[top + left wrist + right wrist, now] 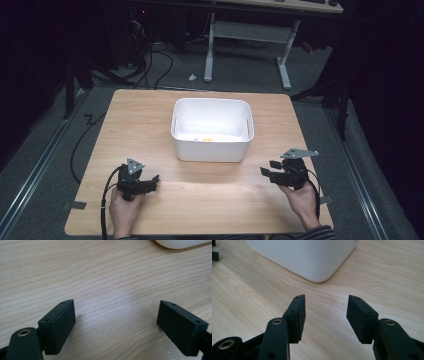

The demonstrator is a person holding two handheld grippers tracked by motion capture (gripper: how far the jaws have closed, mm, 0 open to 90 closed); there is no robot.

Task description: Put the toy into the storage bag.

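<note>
Table (150, 115), light wood, bears a white tub (212, 145) at its middle. Tub open-topped, rounded corners; on its floor a small yellow-orange item (208, 139), too small to identify. Left gripper (150, 181) rests near the tub's front-left corner, jaws wide apart, nothing between. Right gripper (267, 170) near the front-right corner, jaws partly open, empty.

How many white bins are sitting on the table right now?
1: the white bin stands on the wooden table, about mid-table, ahead of and between the left gripper and the right gripper.
</note>
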